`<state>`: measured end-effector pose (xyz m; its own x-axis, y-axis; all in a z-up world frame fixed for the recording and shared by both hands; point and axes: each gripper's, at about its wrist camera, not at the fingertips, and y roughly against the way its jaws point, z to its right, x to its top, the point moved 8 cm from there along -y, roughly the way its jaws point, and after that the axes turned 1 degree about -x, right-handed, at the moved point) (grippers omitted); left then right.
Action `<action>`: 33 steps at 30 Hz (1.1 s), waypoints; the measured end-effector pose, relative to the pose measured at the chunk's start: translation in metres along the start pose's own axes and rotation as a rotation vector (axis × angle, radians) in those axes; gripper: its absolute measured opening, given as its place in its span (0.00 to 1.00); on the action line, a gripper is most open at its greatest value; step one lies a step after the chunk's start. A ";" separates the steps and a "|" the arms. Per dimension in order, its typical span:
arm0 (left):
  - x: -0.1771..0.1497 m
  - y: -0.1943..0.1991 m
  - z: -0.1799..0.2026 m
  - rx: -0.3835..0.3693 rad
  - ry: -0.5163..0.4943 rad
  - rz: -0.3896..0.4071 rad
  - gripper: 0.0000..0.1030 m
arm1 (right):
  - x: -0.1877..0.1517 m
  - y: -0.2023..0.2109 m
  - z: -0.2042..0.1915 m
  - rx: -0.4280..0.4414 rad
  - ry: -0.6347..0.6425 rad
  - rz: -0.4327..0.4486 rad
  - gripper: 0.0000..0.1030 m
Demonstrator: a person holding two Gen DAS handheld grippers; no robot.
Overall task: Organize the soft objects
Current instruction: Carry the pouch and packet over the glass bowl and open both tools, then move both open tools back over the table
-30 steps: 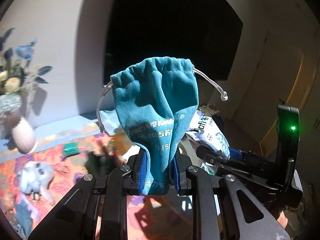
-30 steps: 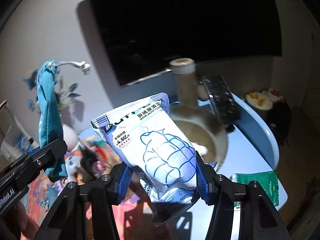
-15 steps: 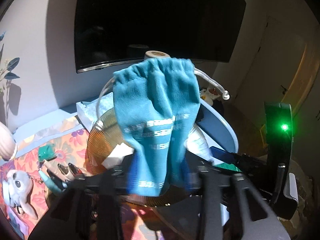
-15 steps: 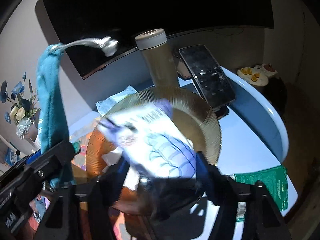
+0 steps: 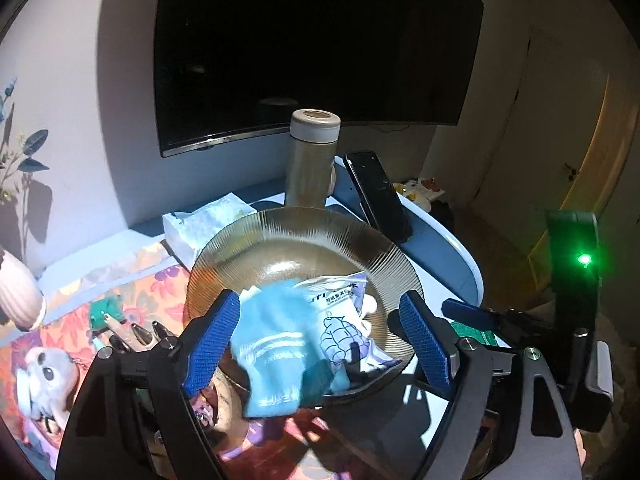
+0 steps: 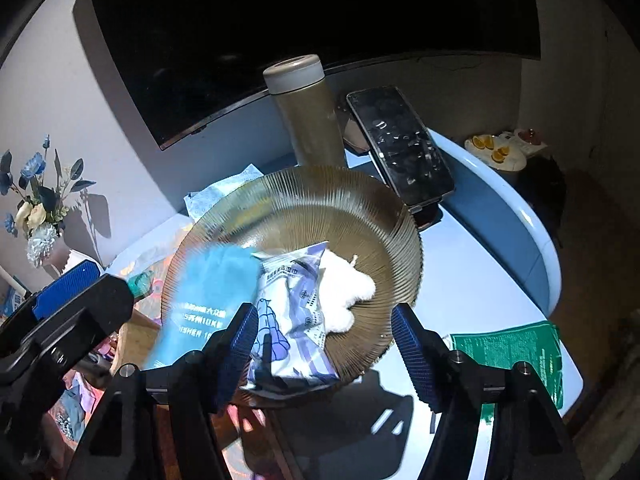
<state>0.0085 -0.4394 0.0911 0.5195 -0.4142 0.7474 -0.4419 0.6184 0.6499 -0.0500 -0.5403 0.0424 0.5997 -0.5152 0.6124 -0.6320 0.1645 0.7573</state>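
Note:
A ribbed amber glass plate (image 5: 304, 228) (image 6: 320, 196) holds a teal drawstring pouch (image 5: 272, 344) (image 6: 204, 300), blurred, over its near left rim. A white and blue wipes packet (image 5: 344, 320) (image 6: 292, 312) lies beside it, next to a white soft lump (image 6: 344, 288). My left gripper (image 5: 320, 340) is open and empty just in front of the plate. My right gripper (image 6: 326, 352) is open and empty over the plate's near rim. The left gripper's blue pad also shows in the right wrist view (image 6: 66, 284).
A tan bottle (image 5: 312, 160) (image 6: 310, 120) and a black phone (image 5: 378, 196) (image 6: 400, 144) stand behind the plate. A tissue pack (image 5: 204, 224), green packet (image 6: 516, 352), flower vase (image 6: 44, 240) and patterned mat (image 5: 60, 340) surround it. A dark TV hangs behind. The table's rounded edge is at right.
Both grippers tipped down over the plate and opened. The teal pouch and the wipes packet left the fingers and now lie in the plate.

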 end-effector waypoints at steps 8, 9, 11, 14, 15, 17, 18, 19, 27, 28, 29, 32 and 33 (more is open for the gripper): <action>-0.005 0.043 -0.013 -0.007 0.043 0.051 0.79 | -0.003 0.026 -0.003 0.010 0.005 0.022 0.65; -0.007 0.052 -0.016 -0.001 0.051 0.060 0.79 | -0.004 0.030 -0.005 0.015 0.007 0.025 0.65; -0.013 0.067 -0.024 0.018 0.065 0.069 0.79 | -0.006 0.037 -0.013 0.024 0.018 0.029 0.65; -0.025 0.091 -0.041 0.048 0.099 0.081 0.79 | -0.014 0.044 -0.031 0.045 0.045 0.028 0.65; -0.029 0.099 -0.047 0.056 0.110 0.084 0.79 | -0.019 0.047 -0.040 0.055 0.058 0.024 0.65; -0.040 0.117 -0.062 0.078 0.140 0.092 0.79 | -0.027 0.049 -0.054 0.070 0.081 0.010 0.65; -0.045 0.125 -0.070 0.089 0.154 0.097 0.79 | -0.034 0.051 -0.066 0.081 0.105 -0.003 0.65; -0.051 0.135 -0.080 0.103 0.171 0.102 0.79 | -0.039 0.052 -0.074 0.090 0.121 -0.010 0.65; -0.104 0.193 -0.175 0.268 0.345 0.105 0.79 | -0.081 0.072 -0.164 0.207 0.309 -0.037 0.66; -0.112 0.200 -0.188 0.281 0.371 0.109 0.79 | -0.088 0.073 -0.178 0.221 0.342 -0.041 0.66; -0.122 0.211 -0.206 0.302 0.404 0.116 0.79 | -0.094 0.072 -0.191 0.230 0.370 -0.045 0.66; -0.143 0.234 -0.242 0.358 0.467 0.132 0.79 | -0.113 0.067 -0.225 0.254 0.444 -0.067 0.66; -0.151 0.242 -0.257 0.387 0.488 0.137 0.79 | -0.119 0.065 -0.231 0.258 0.460 -0.073 0.66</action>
<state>0.0109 -0.0558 0.1000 0.6725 0.0600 0.7376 -0.7129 0.3203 0.6239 -0.0493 -0.2742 0.0712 0.7636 -0.0856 0.6400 -0.6457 -0.1005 0.7569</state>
